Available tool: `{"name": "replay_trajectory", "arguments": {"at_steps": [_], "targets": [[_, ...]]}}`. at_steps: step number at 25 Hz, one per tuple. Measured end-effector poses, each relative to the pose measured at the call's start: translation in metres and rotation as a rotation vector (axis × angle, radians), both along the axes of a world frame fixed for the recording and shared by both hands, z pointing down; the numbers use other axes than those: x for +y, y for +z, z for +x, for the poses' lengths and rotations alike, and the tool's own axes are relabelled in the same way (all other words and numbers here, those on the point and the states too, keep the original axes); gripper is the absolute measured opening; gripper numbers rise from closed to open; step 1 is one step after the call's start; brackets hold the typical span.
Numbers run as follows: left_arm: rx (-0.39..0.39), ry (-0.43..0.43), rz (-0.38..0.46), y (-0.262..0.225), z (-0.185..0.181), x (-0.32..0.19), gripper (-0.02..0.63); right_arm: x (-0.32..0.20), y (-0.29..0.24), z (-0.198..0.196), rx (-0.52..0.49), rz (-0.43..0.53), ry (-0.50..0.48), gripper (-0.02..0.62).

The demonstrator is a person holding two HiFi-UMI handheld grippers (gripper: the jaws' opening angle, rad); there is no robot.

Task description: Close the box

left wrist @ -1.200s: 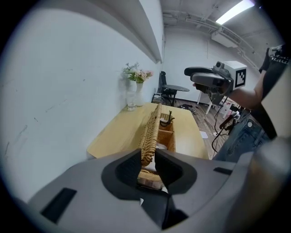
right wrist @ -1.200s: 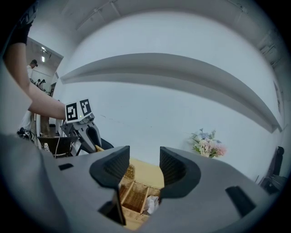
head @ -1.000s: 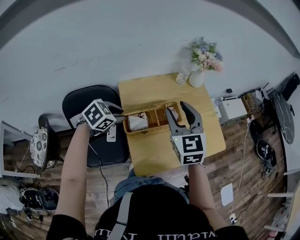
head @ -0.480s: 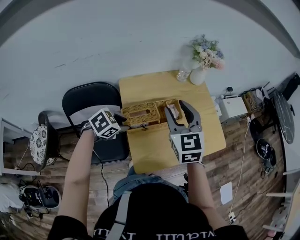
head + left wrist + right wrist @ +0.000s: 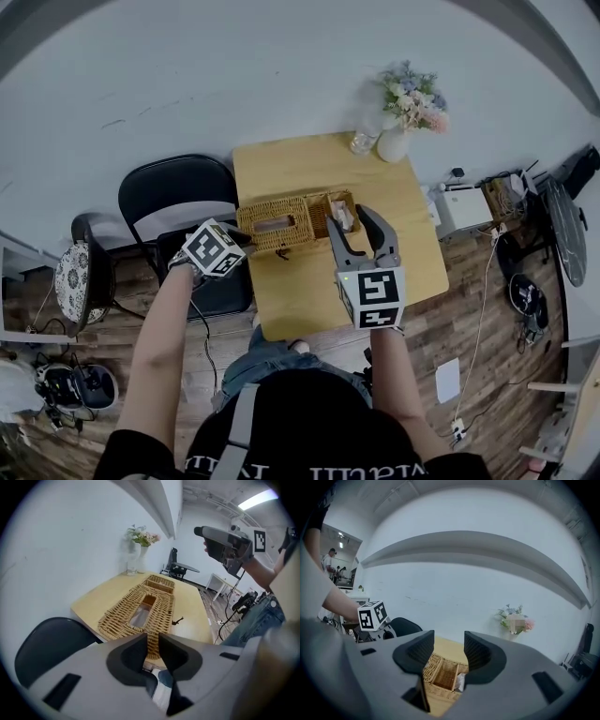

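Note:
A long wicker box (image 5: 281, 223) lies across the wooden table (image 5: 375, 272). Its slotted lid lies flat over the left part (image 5: 140, 611). The small right compartment (image 5: 339, 214) is uncovered, with something white in it. My left gripper (image 5: 246, 241) is at the box's left end. Its jaws are closing to a narrow gap (image 5: 151, 639), through which the lid's near edge shows; I cannot tell whether they touch it. My right gripper (image 5: 352, 217) hovers open above the right compartment (image 5: 443, 674), with nothing between its fingers.
A white vase of flowers (image 5: 405, 112) and a glass (image 5: 364, 141) stand at the table's far right corner. A black chair (image 5: 178, 202) sits left of the table, under my left arm. A small black cord (image 5: 177, 620) lies beside the box.
The lid has come down over the left compartment, hiding the white thing inside. My left gripper has drawn back to the box's left end. The right gripper has barely moved.

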State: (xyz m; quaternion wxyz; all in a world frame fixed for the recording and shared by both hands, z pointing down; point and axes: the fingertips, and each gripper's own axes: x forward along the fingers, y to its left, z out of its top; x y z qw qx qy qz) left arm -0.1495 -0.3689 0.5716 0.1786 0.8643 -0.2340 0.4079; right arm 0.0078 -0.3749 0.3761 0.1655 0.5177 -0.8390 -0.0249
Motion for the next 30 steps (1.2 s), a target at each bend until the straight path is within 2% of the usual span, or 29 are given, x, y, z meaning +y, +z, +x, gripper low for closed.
{"name": "replay_trajectory", "arguments": {"at_steps": [4, 7, 10, 14, 17, 24, 28, 30], "targets": [[0.024, -0.061, 0.023, -0.005, 0.000, 0.000, 0.081, 0.007, 0.008, 0.003, -0.024, -0.023, -0.008, 0.209], [0.073, -0.158, 0.068, -0.013, -0.001, -0.002, 0.083, 0.014, 0.013, 0.008, -0.047, -0.034, -0.008, 0.209], [0.129, -0.271, 0.135, -0.026, -0.005, -0.003, 0.095, 0.020, 0.020, 0.016, -0.061, -0.049, -0.010, 0.209], [0.183, -0.382, 0.235, -0.052, -0.006, 0.005, 0.173, 0.031, 0.027, 0.029, -0.082, -0.068, 0.000, 0.209], [0.251, -0.453, 0.322, -0.079, -0.004, 0.020, 0.175, 0.046, 0.027, 0.033, -0.107, -0.077, -0.007, 0.209], [0.354, -0.577, 0.549, -0.142, -0.008, 0.052, 0.174, 0.070, 0.021, 0.033, -0.115, -0.052, -0.033, 0.209], [0.305, -0.585, 0.676, -0.167, -0.015, 0.063, 0.172, 0.084, 0.008, 0.029, -0.110, -0.018, -0.047, 0.209], [0.321, -0.590, 0.728, -0.182, -0.018, 0.068, 0.160, 0.087, 0.001, 0.030, -0.109, -0.001, -0.040, 0.209]]}}
